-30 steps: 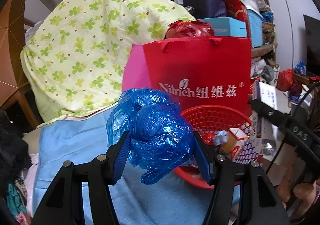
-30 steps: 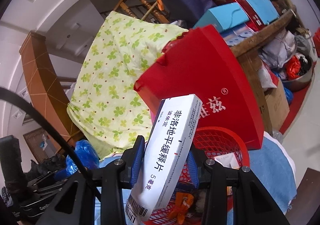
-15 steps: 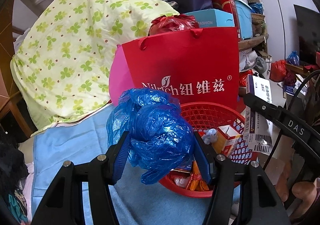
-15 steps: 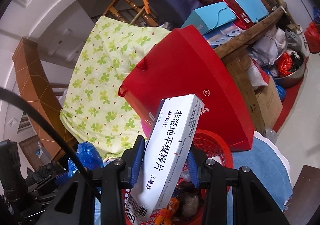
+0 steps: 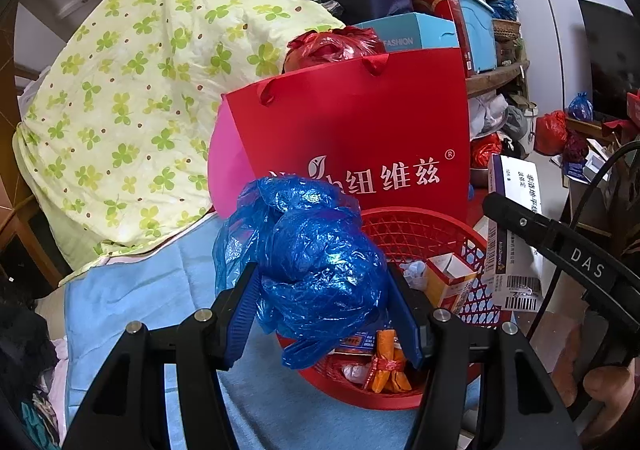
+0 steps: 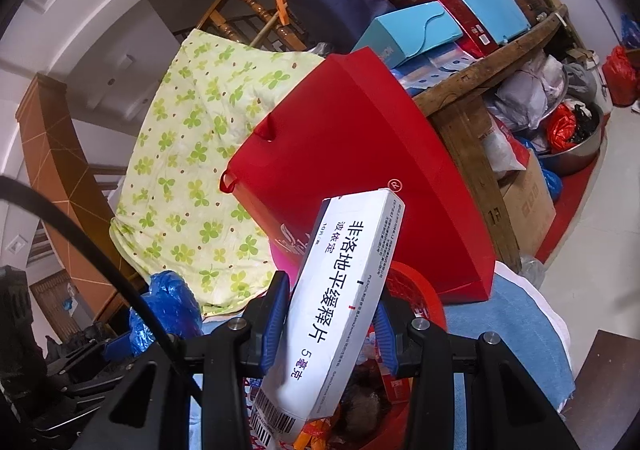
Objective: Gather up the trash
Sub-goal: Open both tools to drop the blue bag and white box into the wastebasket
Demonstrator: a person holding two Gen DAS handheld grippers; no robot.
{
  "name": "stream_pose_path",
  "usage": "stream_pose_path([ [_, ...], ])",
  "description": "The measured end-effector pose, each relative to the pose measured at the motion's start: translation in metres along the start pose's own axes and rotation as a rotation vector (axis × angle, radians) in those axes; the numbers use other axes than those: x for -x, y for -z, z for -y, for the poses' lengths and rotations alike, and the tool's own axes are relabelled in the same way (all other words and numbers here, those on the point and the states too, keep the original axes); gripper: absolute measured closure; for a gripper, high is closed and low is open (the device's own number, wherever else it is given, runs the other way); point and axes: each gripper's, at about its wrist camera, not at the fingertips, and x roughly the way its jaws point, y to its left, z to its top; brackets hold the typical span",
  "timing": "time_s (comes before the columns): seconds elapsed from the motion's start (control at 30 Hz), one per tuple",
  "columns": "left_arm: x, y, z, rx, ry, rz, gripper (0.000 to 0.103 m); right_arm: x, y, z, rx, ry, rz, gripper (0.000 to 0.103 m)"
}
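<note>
My left gripper (image 5: 324, 314) is shut on a crumpled blue plastic bag (image 5: 316, 262) and holds it over the near left rim of a red mesh basket (image 5: 420, 226). The basket holds several pieces of trash, among them a small orange-and-white box (image 5: 448, 282). My right gripper (image 6: 332, 322) is shut on a long white medicine box (image 6: 344, 298) with Chinese print, held above the same basket (image 6: 416, 298). That box also shows in the left wrist view (image 5: 516, 234) at the basket's right side.
A red paper gift bag (image 5: 360, 129) stands right behind the basket on a light blue cloth (image 5: 140, 298). A green clover-print blanket (image 5: 132, 89) is draped at the left. Stacked boxes and bags (image 6: 420, 9) crowd a wooden shelf behind.
Both grippers have moved closer to and higher over the red basket, still holding the blue bag and the medicine box. More of the basket's contents show now.
</note>
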Motion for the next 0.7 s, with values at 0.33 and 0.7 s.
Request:
stream_pose_path([
  [0.33, -0.014, 0.0, -0.004, 0.037, 0.074, -0.033, 0.039, -0.001, 0.001, -0.002, 0.006, 0.002, -0.007, 0.06],
  [0.7, -0.032, -0.006, -0.023, 0.064, 0.248, 0.008, 0.037, -0.011, 0.002, -0.006, 0.035, -0.001, -0.029, 0.06],
])
